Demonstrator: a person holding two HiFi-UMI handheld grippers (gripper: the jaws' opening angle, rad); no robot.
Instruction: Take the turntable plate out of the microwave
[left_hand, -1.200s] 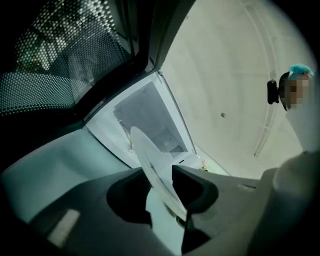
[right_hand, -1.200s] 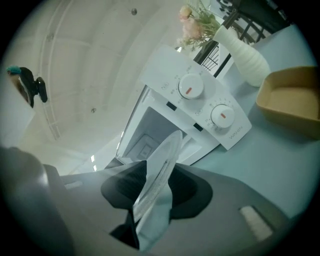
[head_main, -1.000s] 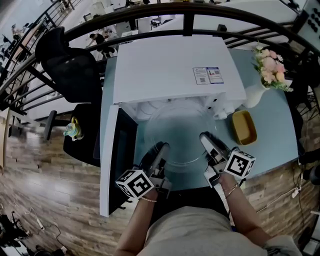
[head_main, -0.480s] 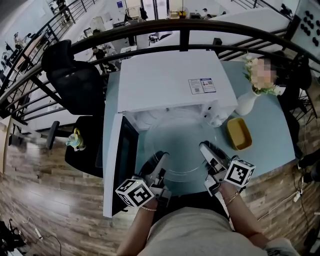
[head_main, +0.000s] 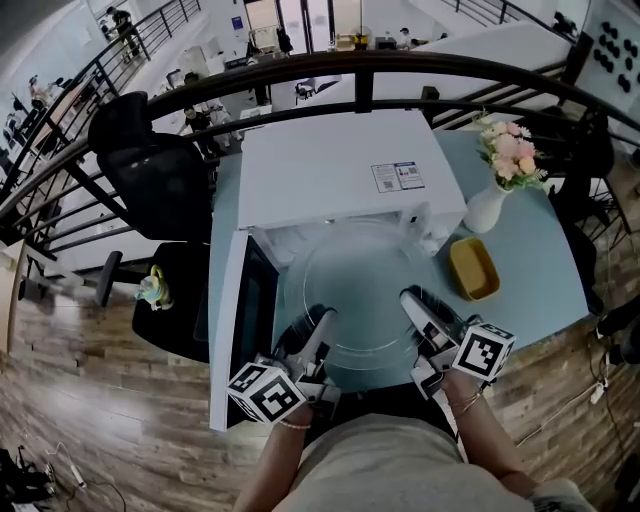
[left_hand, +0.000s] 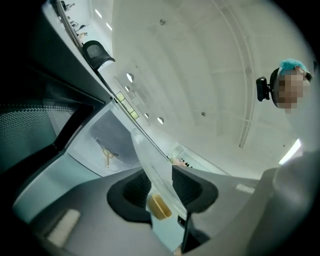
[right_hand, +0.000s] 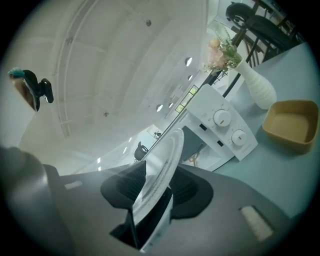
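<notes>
A clear round glass turntable plate (head_main: 362, 290) is held level in front of the white microwave (head_main: 335, 170), out of its open cavity. My left gripper (head_main: 318, 322) is shut on the plate's left rim (left_hand: 150, 175). My right gripper (head_main: 412, 305) is shut on the right rim (right_hand: 160, 175). In both gripper views the plate's edge runs between the ribbed black pads. The microwave door (head_main: 235, 320) hangs open to the left.
A yellow dish (head_main: 473, 267) lies on the pale blue table (head_main: 540, 270) right of the microwave, with a white vase of flowers (head_main: 497, 165) behind it. The microwave's dial panel (right_hand: 227, 127) faces the right gripper. A black chair (head_main: 160, 190) stands to the left.
The plate has come farther out of the microwave toward me, both grippers moving with it. The head view has shifted slightly.
</notes>
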